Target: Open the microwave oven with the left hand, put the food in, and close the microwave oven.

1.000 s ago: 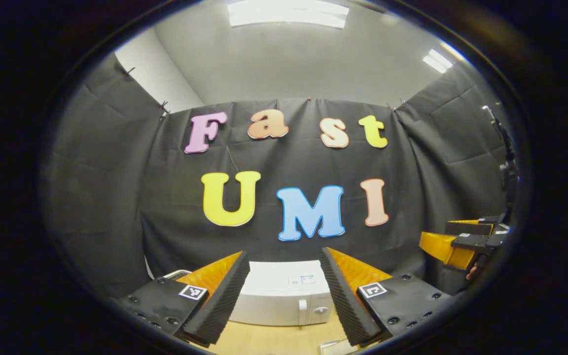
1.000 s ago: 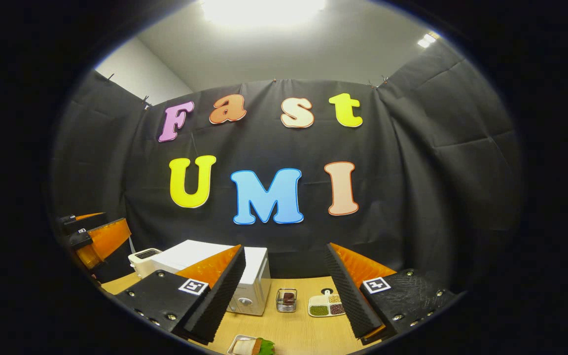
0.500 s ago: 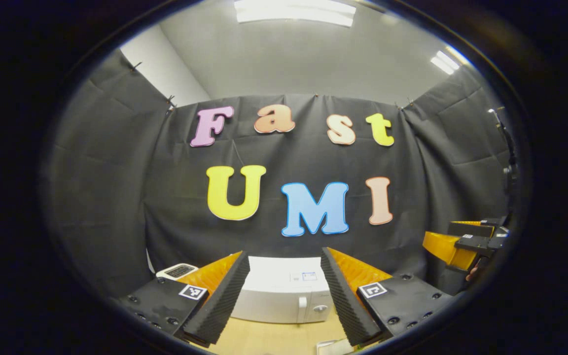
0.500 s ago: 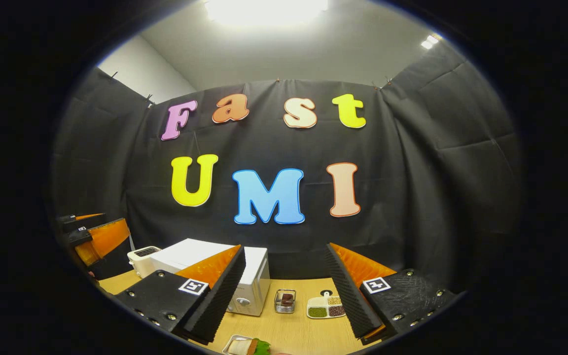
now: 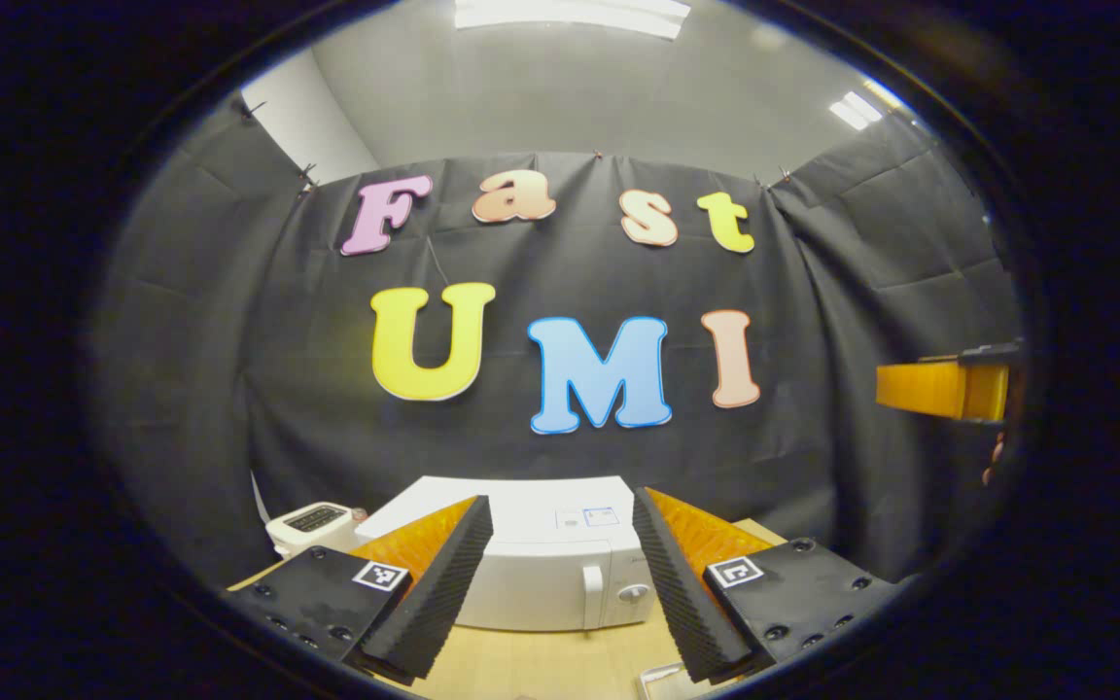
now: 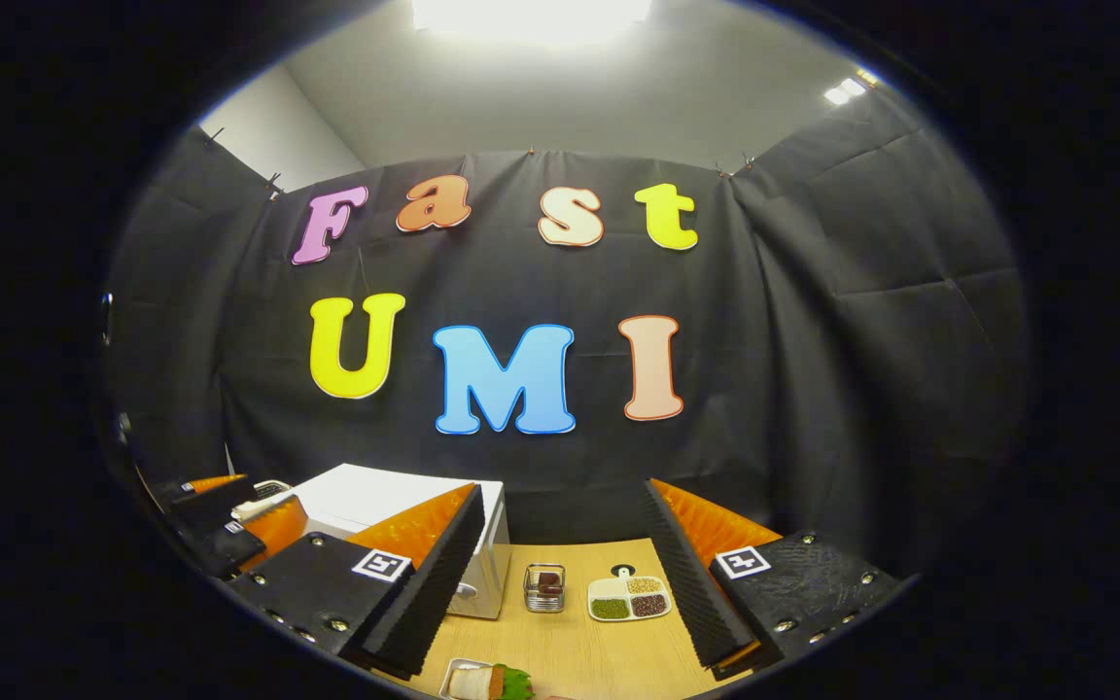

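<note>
A white microwave oven (image 5: 541,574) stands shut on the wooden table, straight ahead of my left gripper (image 5: 560,583), which is open and empty some way in front of it. Its handle (image 5: 594,593) and knob (image 5: 631,591) face me. In the right gripper view the microwave (image 6: 395,506) stands at the left. My right gripper (image 6: 560,583) is open and empty above the table. A small tray of food (image 6: 487,681), bread with a green leaf, lies at the bottom edge. The left gripper (image 6: 229,530) shows at the far left, the right gripper (image 5: 939,389) at the far right of the left gripper view.
A white toaster (image 5: 312,525) stands left of the microwave. A small wire basket (image 6: 545,588) and a divided white dish of beans (image 6: 628,598) sit on the wooden table (image 6: 579,651) right of the microwave. Black cloth walls close the booth behind.
Both views have tilted down and drawn nearer, so the microwave looks larger and more of the table shows. The left gripper has dropped lower in the right gripper view.
</note>
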A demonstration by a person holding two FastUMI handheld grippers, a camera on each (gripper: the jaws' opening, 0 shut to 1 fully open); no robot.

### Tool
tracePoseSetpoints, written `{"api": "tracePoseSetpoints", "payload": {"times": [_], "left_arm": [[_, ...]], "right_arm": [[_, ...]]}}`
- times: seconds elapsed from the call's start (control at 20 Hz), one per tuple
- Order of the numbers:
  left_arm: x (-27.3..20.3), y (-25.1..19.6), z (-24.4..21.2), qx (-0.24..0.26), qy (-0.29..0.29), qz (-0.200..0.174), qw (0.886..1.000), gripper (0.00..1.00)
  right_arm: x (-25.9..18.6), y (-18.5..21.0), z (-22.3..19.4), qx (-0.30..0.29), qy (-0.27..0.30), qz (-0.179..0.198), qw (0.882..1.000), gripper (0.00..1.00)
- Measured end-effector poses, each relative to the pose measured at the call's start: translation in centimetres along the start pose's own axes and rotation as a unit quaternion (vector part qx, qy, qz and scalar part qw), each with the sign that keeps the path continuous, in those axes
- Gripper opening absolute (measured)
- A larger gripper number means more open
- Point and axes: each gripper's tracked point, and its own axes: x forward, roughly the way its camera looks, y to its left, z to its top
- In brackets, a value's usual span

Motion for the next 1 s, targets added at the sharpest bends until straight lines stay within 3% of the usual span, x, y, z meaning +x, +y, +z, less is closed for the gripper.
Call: {"api": "tracePoseSetpoints", "payload": {"times": [0.25, 0.65, 0.8, 0.9, 1.0], "left_arm": [[6.2, -1.9, -9.2, 0.019, 0.051, -0.033, 0.998, 0.94], [13.2, -3.3, -21.3, 0.007, 0.162, -0.04, 0.986, 0.96], [14.5, -2.7, -22.4, 0.012, 0.171, -0.027, 0.985, 0.81], [15.8, -3.4, -23.8, -0.004, 0.188, -0.043, 0.981, 0.64], [15.4, -3.6, -23.8, 0.015, 0.192, -0.047, 0.98, 0.33]], "right_arm": [[0.1, -0.3, -1.5, -0.021, 0.023, -0.019, 0.999, 0.98], [2.0, -1.5, -2.9, -0.02, 0.048, -0.043, 0.998, 0.98], [2.7, -1.9, -3.4, -0.022, 0.054, -0.048, 0.997, 0.98], [3.1, -1.8, -3.8, -0.023, 0.059, -0.046, 0.997, 0.98], [3.4, -1.7, -4.1, -0.026, 0.064, -0.043, 0.997, 0.98]]}}
